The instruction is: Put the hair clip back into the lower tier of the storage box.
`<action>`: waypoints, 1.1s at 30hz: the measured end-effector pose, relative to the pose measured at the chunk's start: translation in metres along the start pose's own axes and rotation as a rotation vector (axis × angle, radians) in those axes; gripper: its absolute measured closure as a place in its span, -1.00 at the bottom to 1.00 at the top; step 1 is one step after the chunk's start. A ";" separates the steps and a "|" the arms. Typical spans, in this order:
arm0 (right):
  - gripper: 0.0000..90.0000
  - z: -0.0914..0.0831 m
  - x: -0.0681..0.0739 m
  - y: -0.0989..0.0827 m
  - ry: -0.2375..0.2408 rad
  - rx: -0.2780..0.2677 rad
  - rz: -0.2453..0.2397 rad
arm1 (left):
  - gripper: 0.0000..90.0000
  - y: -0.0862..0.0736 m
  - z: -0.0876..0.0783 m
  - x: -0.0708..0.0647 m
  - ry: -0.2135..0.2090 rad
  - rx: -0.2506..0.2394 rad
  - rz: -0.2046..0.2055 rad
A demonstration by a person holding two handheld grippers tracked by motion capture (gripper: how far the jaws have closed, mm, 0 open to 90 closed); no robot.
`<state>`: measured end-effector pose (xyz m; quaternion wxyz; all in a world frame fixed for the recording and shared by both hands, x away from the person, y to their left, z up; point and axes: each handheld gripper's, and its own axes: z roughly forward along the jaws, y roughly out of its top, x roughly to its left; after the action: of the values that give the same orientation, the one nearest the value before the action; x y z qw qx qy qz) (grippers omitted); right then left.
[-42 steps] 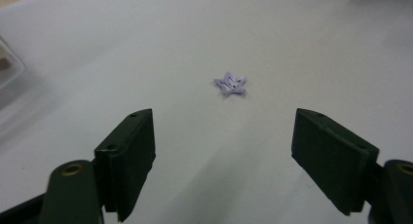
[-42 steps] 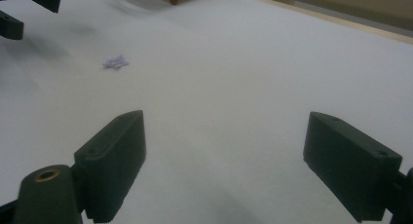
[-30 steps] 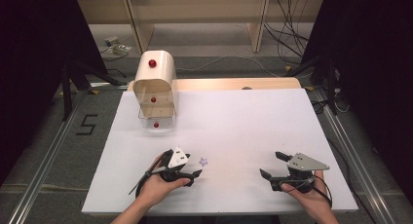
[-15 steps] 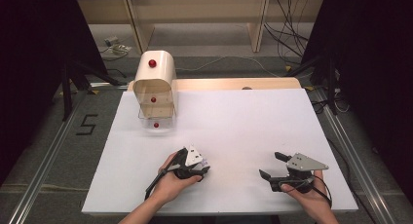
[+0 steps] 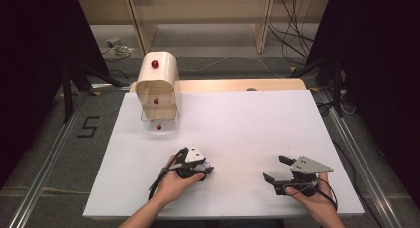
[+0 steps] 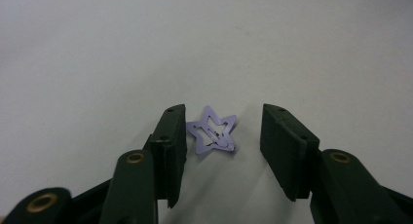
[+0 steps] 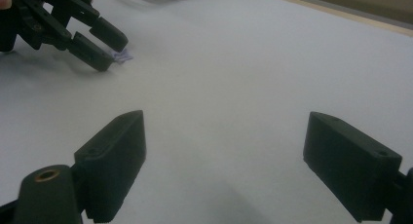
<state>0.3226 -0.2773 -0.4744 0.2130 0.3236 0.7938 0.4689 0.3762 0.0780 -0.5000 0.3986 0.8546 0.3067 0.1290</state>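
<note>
Our left gripper (image 6: 224,151) has slid onto the small lilac star-shaped hair clip (image 6: 213,130); its fingers, just closing, bracket it ungripped, so the pickup is near.

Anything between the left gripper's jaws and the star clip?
Nothing visible. In the left gripper view the purple star clip lies flat on the white table, between the left gripper's jaws, which have just been closing. One jaw is at the clip's edge; the other stands apart.
</note>
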 end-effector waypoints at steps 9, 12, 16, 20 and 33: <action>-0.64 0.000 0.000 0.000 0.003 0.002 0.000 | 0.39 0.001 0.000 0.001 0.015 0.006 0.005; -0.64 0.000 0.000 0.000 0.004 0.003 -0.001 | 0.49 0.001 -0.001 0.000 0.017 0.010 0.019; -0.64 0.000 0.000 0.000 0.004 0.003 -0.001 | 0.60 0.001 -0.001 -0.002 0.012 0.007 0.047; -0.64 0.000 0.000 0.000 0.006 0.005 -0.003 | 0.61 0.000 -0.001 -0.001 0.005 0.000 0.037; -0.64 0.000 0.000 0.000 0.007 0.007 -0.005 | 0.67 0.000 -0.002 0.001 -0.011 -0.011 0.042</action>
<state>0.3223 -0.2770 -0.4748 0.2103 0.3207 0.7969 0.4668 0.3758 0.0796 -0.4987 0.4023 0.8593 0.2858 0.1347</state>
